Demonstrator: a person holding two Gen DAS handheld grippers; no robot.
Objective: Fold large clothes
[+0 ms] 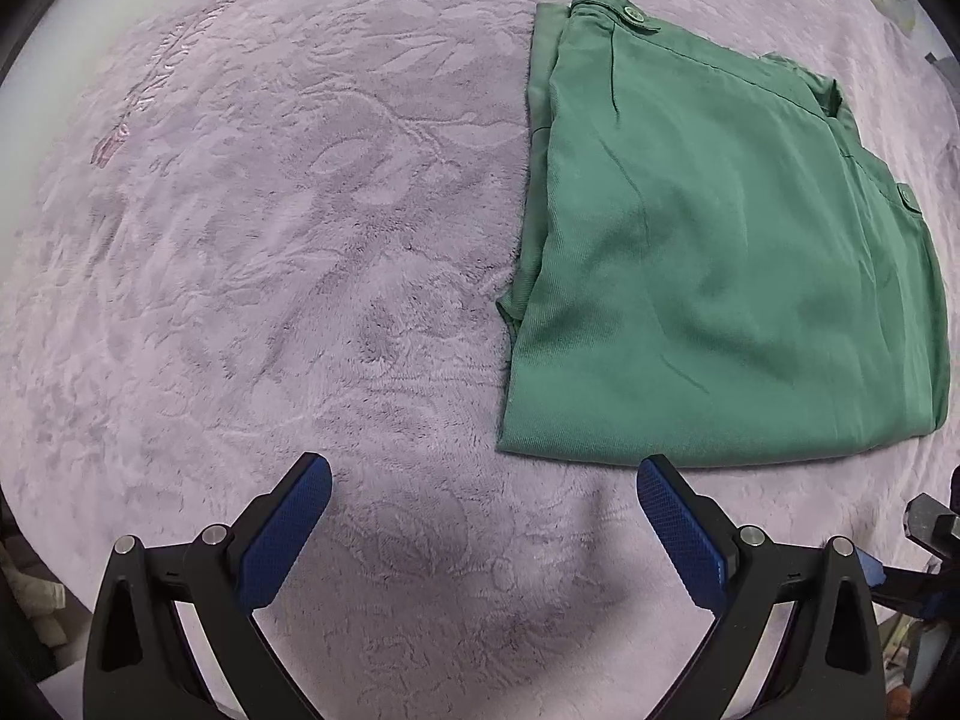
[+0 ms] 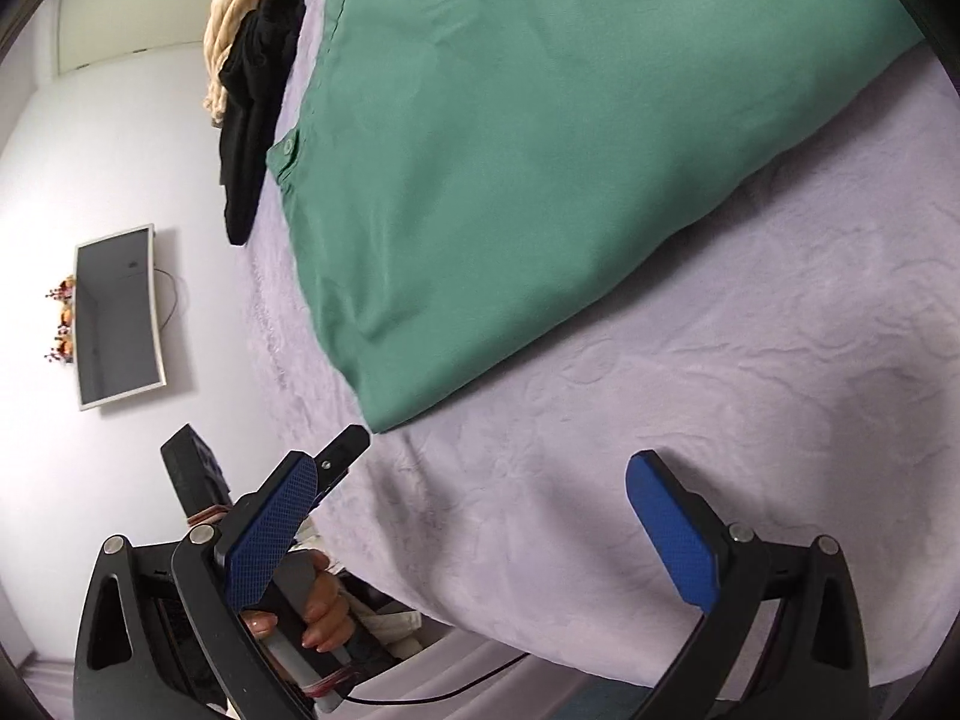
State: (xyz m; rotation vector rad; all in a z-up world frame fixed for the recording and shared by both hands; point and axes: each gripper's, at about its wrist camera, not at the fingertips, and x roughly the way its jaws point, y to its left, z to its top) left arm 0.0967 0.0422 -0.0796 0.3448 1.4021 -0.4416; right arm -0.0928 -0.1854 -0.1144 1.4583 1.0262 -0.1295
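Note:
A green garment (image 1: 726,252) with buttons lies folded into a neat rectangle on the lilac plush bedspread (image 1: 270,228). My left gripper (image 1: 483,474) points straight down, just in front of the garment's near edge, open, with only bedspread between its blue pads. In the right wrist view the same green garment (image 2: 540,150) fills the upper middle. My right gripper (image 2: 471,480) hovers near its corner, open wide with nothing between its fingers. A hand (image 2: 318,606) holding the other gripper's handle shows behind the right gripper's left finger.
Dark and beige clothes (image 2: 252,78) lie heaped at the far end of the bed. A wall-mounted screen (image 2: 117,315) hangs on the white wall beyond the bed's edge. Bare bedspread stretches left of the garment.

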